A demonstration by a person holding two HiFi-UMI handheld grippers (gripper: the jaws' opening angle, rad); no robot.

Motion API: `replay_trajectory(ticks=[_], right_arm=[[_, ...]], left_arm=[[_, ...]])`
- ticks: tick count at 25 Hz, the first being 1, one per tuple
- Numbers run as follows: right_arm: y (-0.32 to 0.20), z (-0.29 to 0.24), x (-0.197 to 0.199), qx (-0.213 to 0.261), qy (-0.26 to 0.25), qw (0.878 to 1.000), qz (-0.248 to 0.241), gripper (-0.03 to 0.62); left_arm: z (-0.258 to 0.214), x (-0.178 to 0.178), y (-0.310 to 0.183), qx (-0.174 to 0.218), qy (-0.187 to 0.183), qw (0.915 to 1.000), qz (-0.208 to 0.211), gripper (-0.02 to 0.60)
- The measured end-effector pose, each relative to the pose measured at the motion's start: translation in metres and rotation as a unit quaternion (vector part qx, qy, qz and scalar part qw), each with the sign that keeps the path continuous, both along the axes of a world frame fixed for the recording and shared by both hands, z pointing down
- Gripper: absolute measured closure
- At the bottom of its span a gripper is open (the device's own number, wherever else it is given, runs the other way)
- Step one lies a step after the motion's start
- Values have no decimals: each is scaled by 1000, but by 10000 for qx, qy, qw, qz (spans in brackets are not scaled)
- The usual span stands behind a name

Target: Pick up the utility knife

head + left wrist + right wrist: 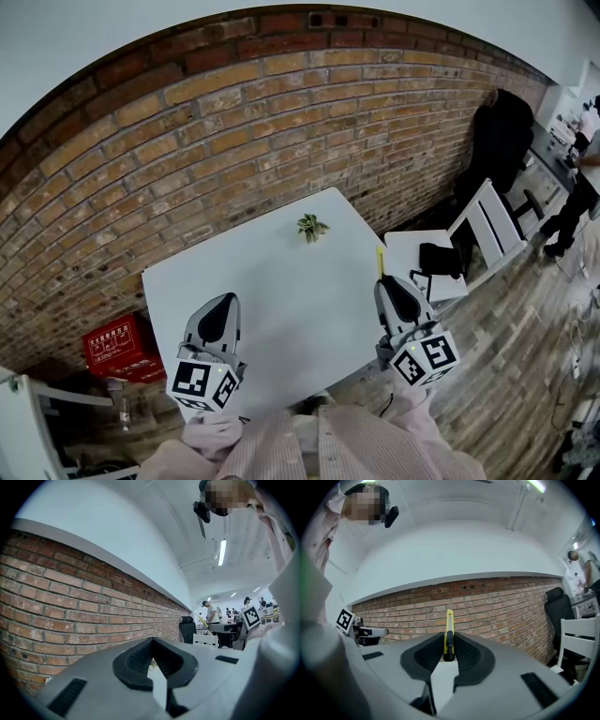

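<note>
Utility knife (pixel 449 630), one, yellow, clamped between the jaws of my right gripper (pixel 449 645), its far end sticking out ahead, near the right edge of the white tabletop (pixel 281 319). My left gripper (pixel 152 641), second of two: jaws closed tip to tip, nothing held. One small green plant (pixel 311 226) mid-tabletop.

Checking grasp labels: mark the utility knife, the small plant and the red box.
utility knife (pixel 449 623), right gripper view, yellow body above the black slider.
small plant (pixel 312 226), head view, centre of its leaves.
red box (pixel 117 345), head view, its printed face.
</note>
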State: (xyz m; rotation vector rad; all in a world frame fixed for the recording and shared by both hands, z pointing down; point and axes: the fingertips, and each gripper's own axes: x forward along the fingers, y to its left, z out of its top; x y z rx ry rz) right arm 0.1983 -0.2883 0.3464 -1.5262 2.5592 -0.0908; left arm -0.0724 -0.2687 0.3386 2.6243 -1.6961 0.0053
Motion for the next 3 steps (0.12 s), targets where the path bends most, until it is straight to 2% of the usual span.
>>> replay_trajectory(ticks=[3], right_arm=[[0,0,1,-9,2,10000,1,526]], left_arm=[[2,1,1,-19,7,10000,-5,589]])
